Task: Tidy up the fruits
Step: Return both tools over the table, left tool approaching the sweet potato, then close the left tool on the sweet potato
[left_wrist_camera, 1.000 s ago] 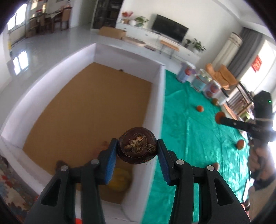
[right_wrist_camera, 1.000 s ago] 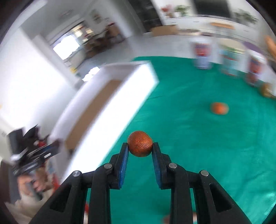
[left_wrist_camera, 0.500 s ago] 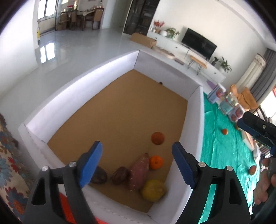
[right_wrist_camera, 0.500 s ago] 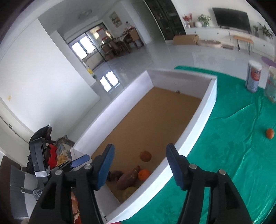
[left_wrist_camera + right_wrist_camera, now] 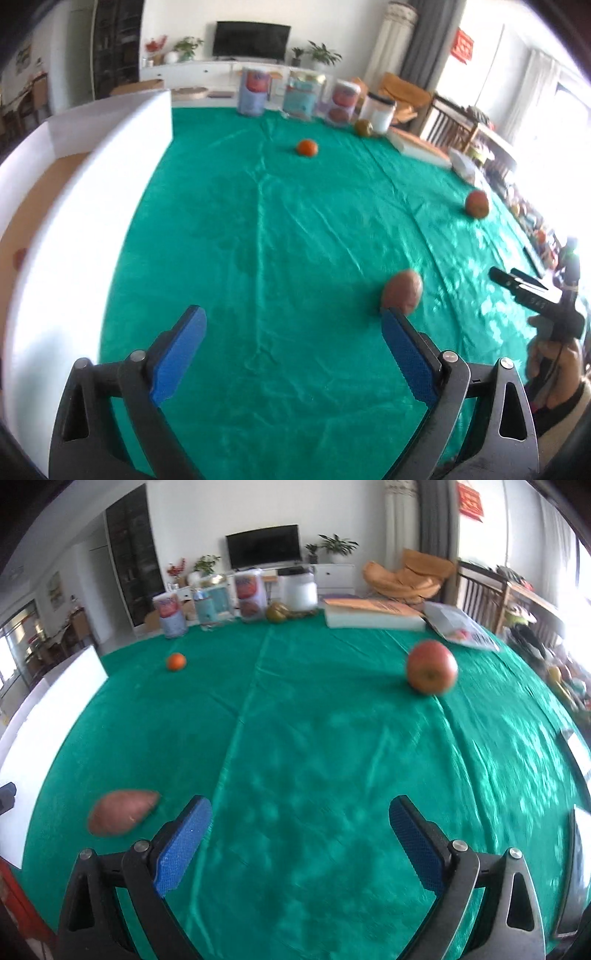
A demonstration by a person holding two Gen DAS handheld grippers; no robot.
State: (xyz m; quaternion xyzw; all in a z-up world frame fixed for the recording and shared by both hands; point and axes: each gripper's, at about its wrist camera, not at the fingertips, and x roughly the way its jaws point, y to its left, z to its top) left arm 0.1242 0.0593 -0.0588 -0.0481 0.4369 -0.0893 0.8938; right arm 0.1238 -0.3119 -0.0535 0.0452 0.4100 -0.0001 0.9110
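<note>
My left gripper (image 5: 291, 328) is open and empty above the green cloth (image 5: 295, 229). A sweet potato (image 5: 402, 291) lies just past its right finger. A small orange (image 5: 307, 147) sits far ahead, an apple (image 5: 477, 204) to the right. The white box (image 5: 74, 206) stands along the left. My right gripper (image 5: 300, 821) is open and empty; it also shows in the left wrist view (image 5: 517, 282) at the right edge. From it, the sweet potato (image 5: 122, 811) lies to the left, the apple (image 5: 431, 672) ahead right, the orange (image 5: 176, 661) far left.
Several cans and jars (image 5: 295, 98) line the cloth's far edge, with a green fruit (image 5: 364, 127) beside them. A flat white box (image 5: 373, 614) and a bag (image 5: 461, 626) lie at the far right. The white box's wall (image 5: 44, 716) is at left.
Both grippers held a fruit a second ago, then opened over the white box. Both have since swung right and now face the green cloth, empty.
</note>
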